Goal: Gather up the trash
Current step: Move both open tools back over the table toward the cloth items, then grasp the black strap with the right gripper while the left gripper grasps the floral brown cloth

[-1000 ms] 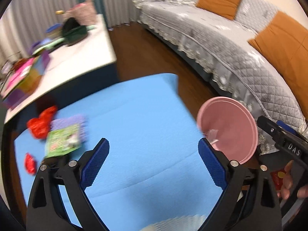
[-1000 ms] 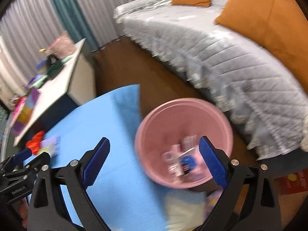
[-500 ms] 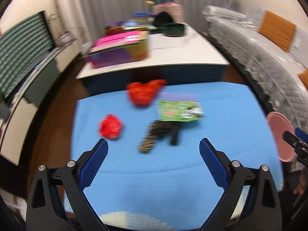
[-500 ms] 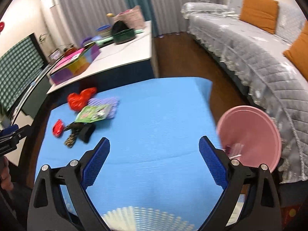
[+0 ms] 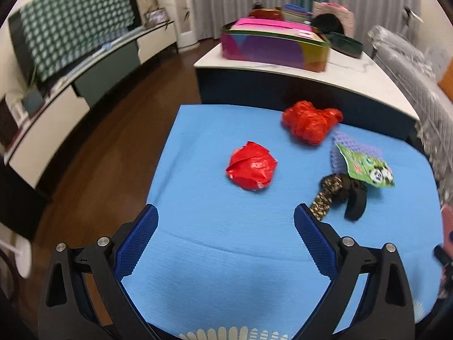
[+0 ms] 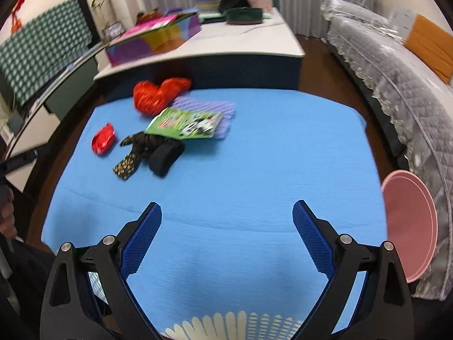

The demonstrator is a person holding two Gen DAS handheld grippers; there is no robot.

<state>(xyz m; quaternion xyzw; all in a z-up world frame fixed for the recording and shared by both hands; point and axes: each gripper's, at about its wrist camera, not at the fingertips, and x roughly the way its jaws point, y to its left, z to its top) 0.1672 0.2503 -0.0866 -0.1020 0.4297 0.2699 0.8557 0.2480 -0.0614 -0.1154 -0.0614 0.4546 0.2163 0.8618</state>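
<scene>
Trash: crumpled red foil wrapper ball [image 5: 252, 167], larger red plastic bag [image 5: 310, 121], green snack packet with panda print [image 5: 366, 167]; all on blue mat [image 5: 226, 226], far half.
Left gripper [image 5: 225, 242]: jaws spread, empty.
Right gripper [image 6: 226, 236]: jaws spread, empty.
Right view only: full round pink plastic bin [image 6: 409, 226] beside mat's right edge.

A matt blue cloth [image 6: 254, 153] with a fine weave fills the centre. On it at upper left lie glossy crinkled red wrappers [image 5: 252, 167], a shiny green printed packet [image 6: 187, 123] and a bumpy lilac foam sheet [image 6: 218, 110]. At the right edge is a smooth pink plastic bin [image 6: 410, 221].
</scene>
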